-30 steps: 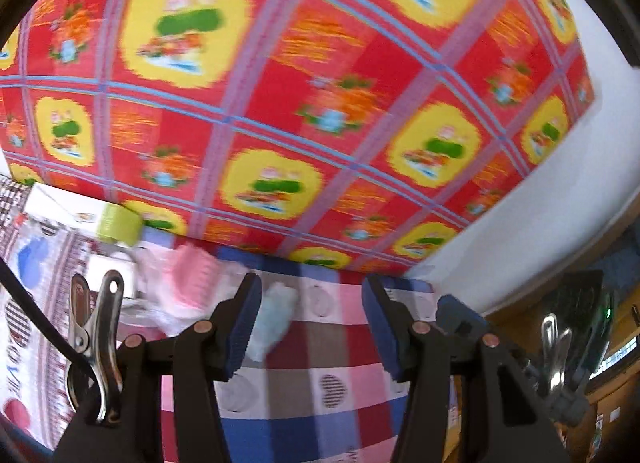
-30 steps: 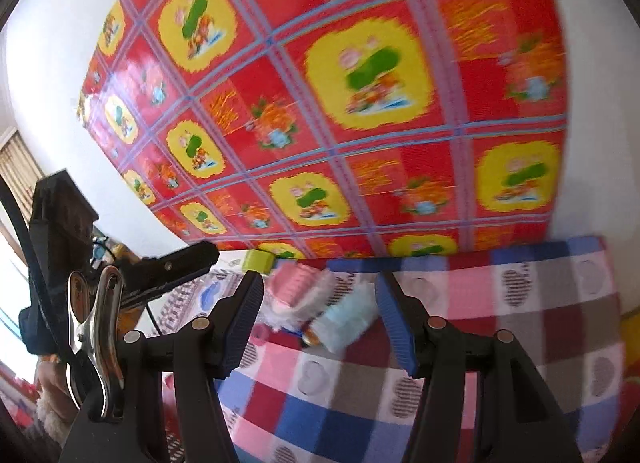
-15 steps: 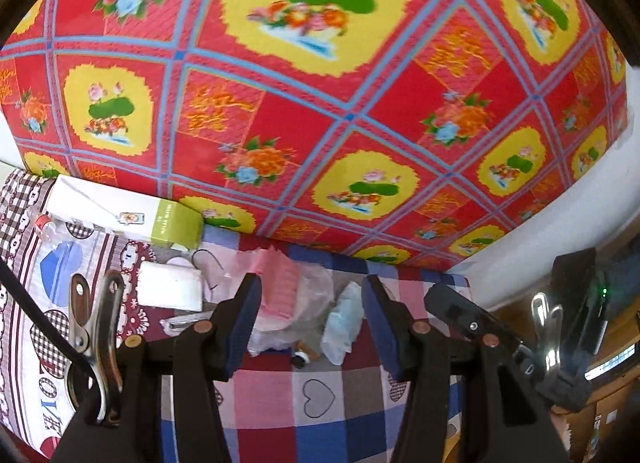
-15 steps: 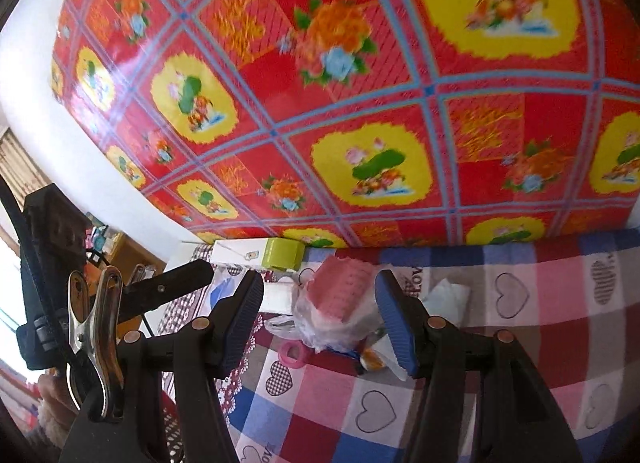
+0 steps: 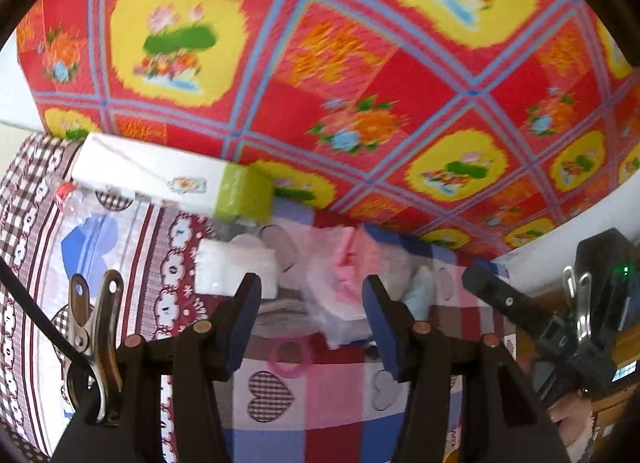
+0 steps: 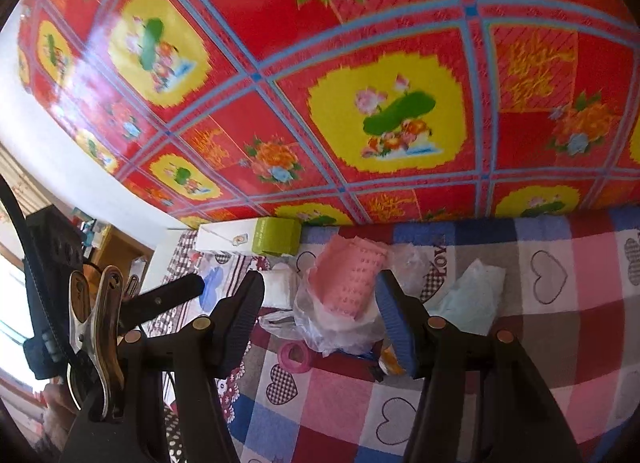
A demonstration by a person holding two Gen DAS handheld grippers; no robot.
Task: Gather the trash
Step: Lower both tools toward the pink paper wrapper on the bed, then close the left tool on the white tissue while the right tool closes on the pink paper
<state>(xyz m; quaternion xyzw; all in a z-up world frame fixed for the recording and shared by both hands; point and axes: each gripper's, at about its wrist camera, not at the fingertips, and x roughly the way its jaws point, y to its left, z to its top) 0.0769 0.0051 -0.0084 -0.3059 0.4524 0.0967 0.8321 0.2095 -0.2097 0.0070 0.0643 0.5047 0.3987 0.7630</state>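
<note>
While both of my grippers point down at the checked tablecloth (image 6: 460, 403), neither one grips anything. My left gripper (image 5: 312, 319) has its jaws apart, with nothing pressed between the pads. My right gripper (image 6: 320, 319) is likewise released. The trash lies in a cluster near the red patterned wall covering (image 6: 360, 103). A pink textured piece (image 6: 350, 277) sits inside a crumpled clear plastic bag (image 6: 340, 327), framed between my right gripper's fingers but apart from them. A pale blue wrapper (image 6: 474, 299) lies to its right. A pink ring (image 6: 295, 357) rests on the cloth just in front of the bag. A white block (image 5: 236, 269) lies to the left, and a white and green carton (image 5: 176, 179) lies against the wall covering.
</note>
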